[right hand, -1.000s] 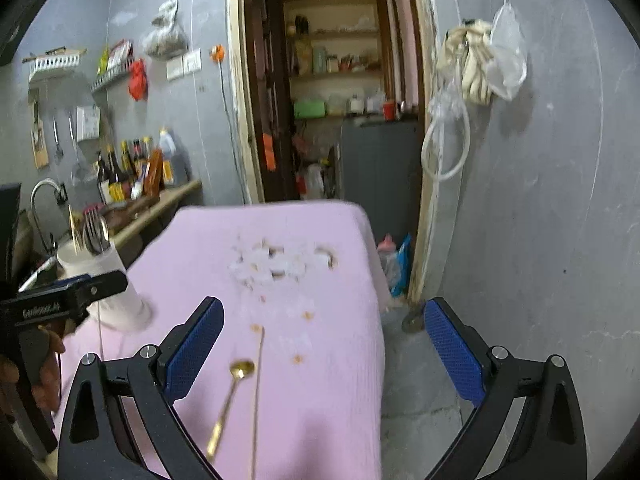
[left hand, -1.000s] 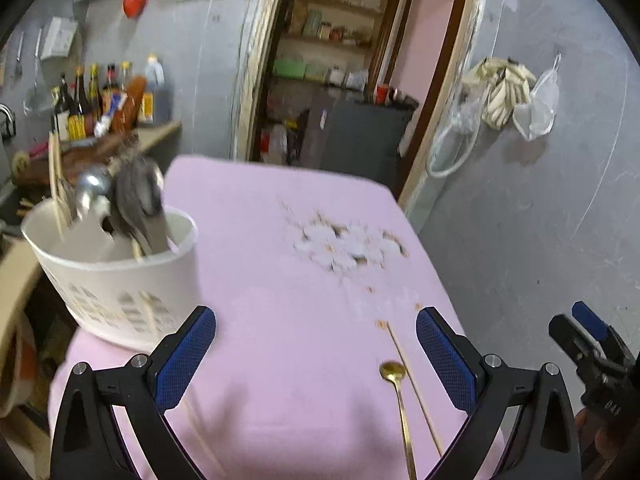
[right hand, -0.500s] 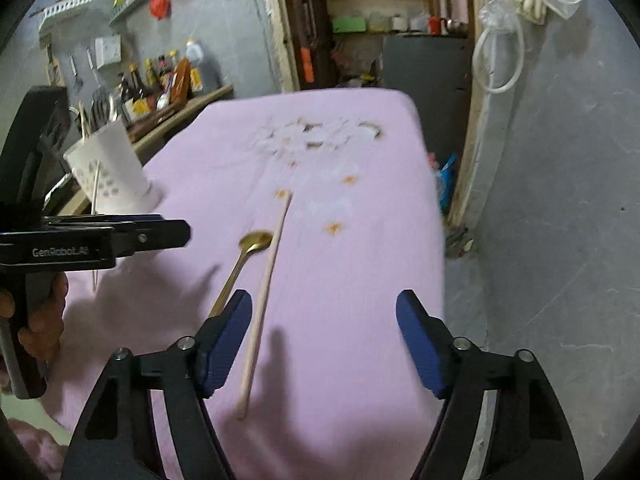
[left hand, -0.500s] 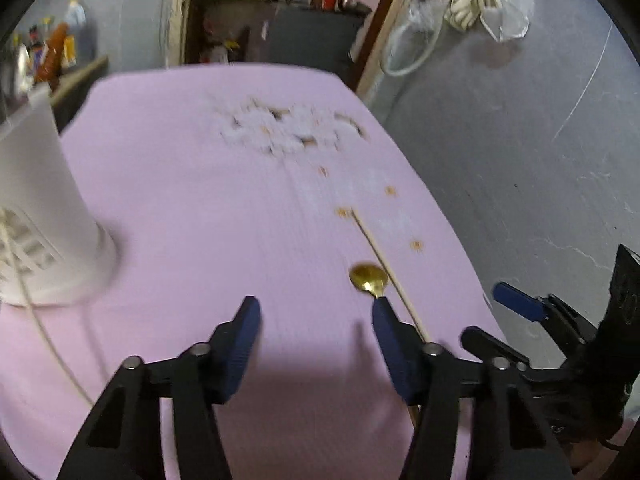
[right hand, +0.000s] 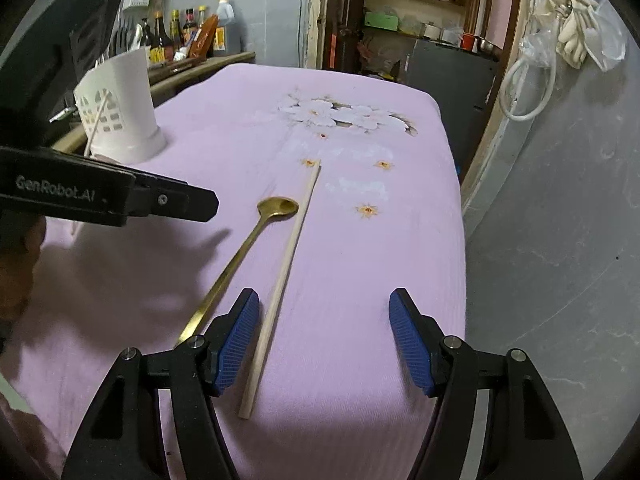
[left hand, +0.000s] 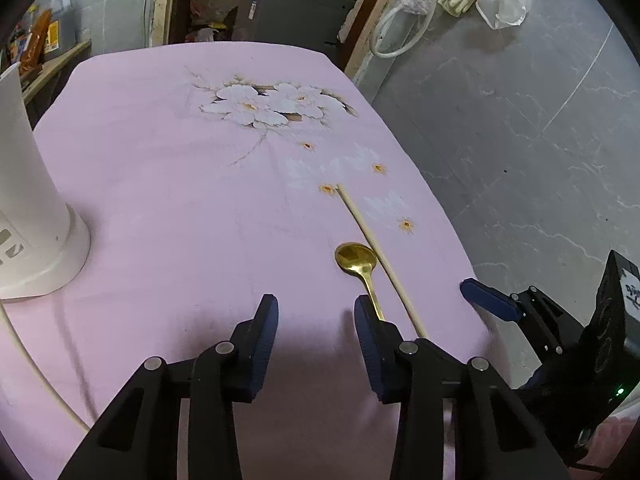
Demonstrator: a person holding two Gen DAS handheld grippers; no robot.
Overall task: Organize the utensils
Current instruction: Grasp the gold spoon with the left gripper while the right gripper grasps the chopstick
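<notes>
A gold spoon (left hand: 356, 258) (right hand: 277, 206) and a pale wooden chopstick (left hand: 374, 240) (right hand: 294, 236) lie side by side on the pink flowered cloth (left hand: 180, 184). My left gripper (left hand: 316, 320) hovers low over the cloth, its jaws closing with nothing between them. The spoon's handle runs under its right finger (left hand: 370, 328). My right gripper (right hand: 324, 320) is also closing. The chopstick's near end lies between its jaws, beside the left pad (right hand: 240, 332), and is not pinched. The white utensil holder (left hand: 24, 200) (right hand: 120, 108) stands at the left.
Another chopstick (right hand: 97, 122) leans on the holder's outside. Each view shows the other gripper: the right one (left hand: 492, 300) at the cloth's right edge, the left one (right hand: 160, 200) above the spoon's left side. A grey wall (right hand: 560, 220) and a doorway (right hand: 400, 20) border the table.
Both grippers have dropped toward the cloth and tipped downward. Their jaws have narrowed from wide open. The spoon and chopstick lie where they were.
</notes>
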